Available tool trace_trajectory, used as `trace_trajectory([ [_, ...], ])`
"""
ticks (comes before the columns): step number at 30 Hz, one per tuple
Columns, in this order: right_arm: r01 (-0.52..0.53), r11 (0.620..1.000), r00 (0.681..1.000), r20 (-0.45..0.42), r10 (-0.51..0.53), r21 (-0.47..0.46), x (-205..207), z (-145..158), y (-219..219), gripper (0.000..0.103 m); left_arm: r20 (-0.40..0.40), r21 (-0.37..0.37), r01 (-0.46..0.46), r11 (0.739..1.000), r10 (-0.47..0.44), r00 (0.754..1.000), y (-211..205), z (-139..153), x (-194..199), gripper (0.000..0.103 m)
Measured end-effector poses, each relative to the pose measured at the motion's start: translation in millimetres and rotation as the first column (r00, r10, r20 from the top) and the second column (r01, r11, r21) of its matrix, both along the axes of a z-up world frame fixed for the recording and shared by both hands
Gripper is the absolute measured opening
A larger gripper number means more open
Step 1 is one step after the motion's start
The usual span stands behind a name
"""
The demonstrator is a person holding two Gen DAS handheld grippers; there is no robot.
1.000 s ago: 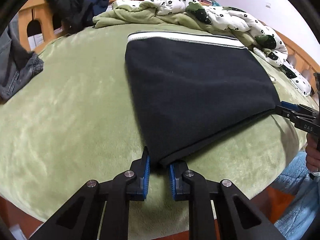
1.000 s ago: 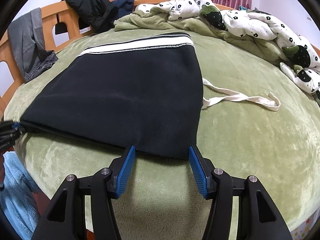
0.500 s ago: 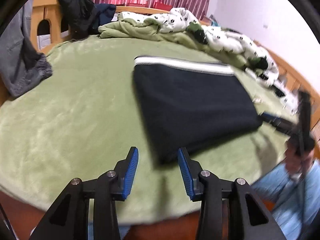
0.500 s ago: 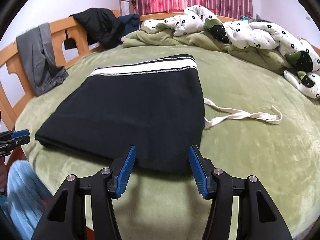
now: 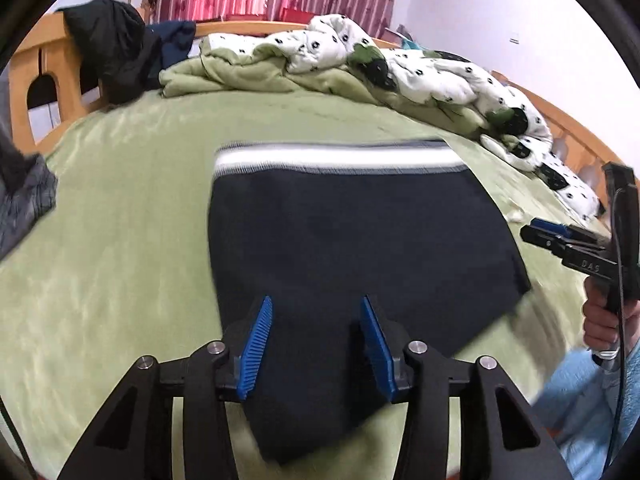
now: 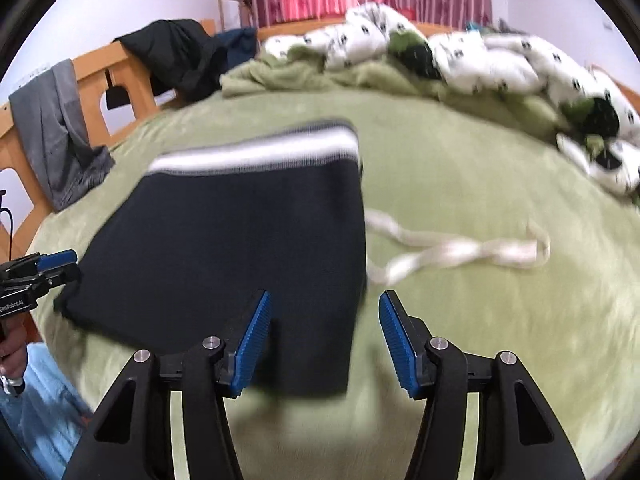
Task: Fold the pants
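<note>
The folded black pants (image 5: 360, 240) lie flat on the green bed (image 5: 120, 220), their white-striped waistband (image 5: 336, 158) at the far end. My left gripper (image 5: 316, 304) hovers above the near corner of the pants with its jaws opening and nothing pressed between the blue pads. In the right wrist view, the pants (image 6: 248, 240) lie ahead and to the left. My right gripper (image 6: 324, 300) hangs open over their near right corner, clear of the cloth. Each gripper shows in the other's view, the right gripper (image 5: 536, 232) at the right edge and the left gripper (image 6: 60, 264) at the left edge.
A white drawstring (image 6: 460, 252) trails on the blanket right of the pants. A crumpled white and green duvet (image 5: 400, 68) lies along the far side. Dark jackets (image 5: 112, 44) and grey jeans (image 6: 60, 132) hang on the wooden bed frame (image 5: 28, 80). A hand (image 5: 604, 320) holds the right gripper.
The left gripper let go of the near corner of the pants and opened. Both grippers rose and drew back from the near edge, and the pants stayed flat.
</note>
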State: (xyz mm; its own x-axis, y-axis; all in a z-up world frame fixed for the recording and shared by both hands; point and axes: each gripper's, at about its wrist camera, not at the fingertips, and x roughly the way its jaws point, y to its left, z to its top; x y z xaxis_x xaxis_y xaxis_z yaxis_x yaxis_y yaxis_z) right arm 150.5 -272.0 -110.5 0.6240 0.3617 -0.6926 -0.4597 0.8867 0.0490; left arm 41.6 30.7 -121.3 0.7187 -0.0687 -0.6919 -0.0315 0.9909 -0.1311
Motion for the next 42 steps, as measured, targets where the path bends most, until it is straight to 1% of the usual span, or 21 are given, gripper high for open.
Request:
trace_trajectory([
  [4,-0.032,0.995,0.996,0.084,0.04,-0.098,44,11,40,0.056,0.019,0.018,-0.041,0.999,0.041,0.999,14,13,50,0.045],
  [5,-0.045,0.992,0.993,0.106,0.058,-0.116,56,13,53,0.054,0.023,0.022,-0.052,0.998,0.051,0.998,16,15,64,0.046],
  [8,-0.084,0.989,0.989,0.112,0.098,-0.123,85,12,79,0.048,0.022,0.046,-0.046,0.998,0.045,0.999,18,16,103,0.047],
  [10,-0.105,0.985,0.989,0.088,0.117,-0.133,101,1,92,0.048,0.003,0.072,-0.046,0.996,0.046,0.999,16,10,126,0.047],
  [12,-0.096,0.979,0.99,0.081,0.112,-0.179,109,-16,100,0.047,-0.054,0.109,-0.066,0.992,0.072,0.996,17,-4,148,0.047],
  [13,-0.09,0.975,0.99,0.085,0.109,-0.203,111,-25,101,0.047,-0.079,0.12,-0.077,0.99,0.087,0.993,17,-10,152,0.048],
  [14,-0.089,0.976,0.987,0.116,0.114,-0.199,108,-29,100,0.047,-0.096,0.115,-0.079,0.99,0.091,0.991,19,-15,154,0.049],
  [16,-0.087,0.976,0.985,0.131,0.114,-0.2,103,-28,98,0.047,-0.073,0.103,-0.079,0.992,0.086,0.994,19,-15,148,0.051],
  [18,-0.08,0.975,0.985,0.132,0.108,-0.206,100,-27,98,0.047,-0.071,0.104,-0.082,0.991,0.089,0.993,19,-14,144,0.052],
  [23,-0.069,0.972,0.99,0.107,0.095,-0.224,92,-21,95,0.047,-0.097,0.064,-0.091,0.994,0.097,0.991,23,-12,132,0.052],
  [25,-0.068,0.97,0.992,0.085,0.09,-0.232,83,-19,89,0.047,-0.106,0.06,-0.089,0.994,0.095,0.99,25,-10,124,0.052],
  [27,-0.066,0.968,0.994,0.069,0.085,-0.241,73,-20,82,0.047,-0.125,0.07,-0.083,0.994,0.091,0.988,24,-10,112,0.052],
  [29,-0.058,0.969,0.995,0.06,0.074,-0.239,59,-21,71,0.047,-0.143,0.082,-0.075,0.994,0.087,0.986,22,-10,94,0.052],
  [32,-0.043,0.979,0.999,0.024,0.048,-0.2,36,-20,51,0.048,-0.154,0.09,-0.053,0.995,0.066,0.986,15,-9,61,0.052],
  [35,-0.042,0.985,0.998,-0.052,0.034,-0.166,14,-24,33,0.049,-0.167,0.082,-0.044,0.996,0.057,0.984,6,-11,27,0.052],
  [37,-0.035,0.986,0.996,-0.082,0.022,-0.162,-3,-28,25,0.049,-0.161,0.061,-0.057,0.996,0.067,0.985,1,-9,7,0.052],
  [39,-0.018,0.988,0.996,-0.084,0.005,-0.151,-24,-27,16,0.049,-0.171,0.027,-0.051,0.998,0.055,0.984,-5,-6,-11,0.052],
  [40,-0.009,0.99,0.997,-0.08,-0.002,-0.14,-32,-24,11,0.049,-0.177,0.004,-0.051,0.999,0.051,0.983,-9,-2,-21,0.052],
  [42,0.014,0.996,0.998,-0.052,-0.018,-0.086,-54,-12,-1,0.049,-0.166,-0.024,-0.047,0.999,0.042,0.985,-14,6,-32,0.052],
])
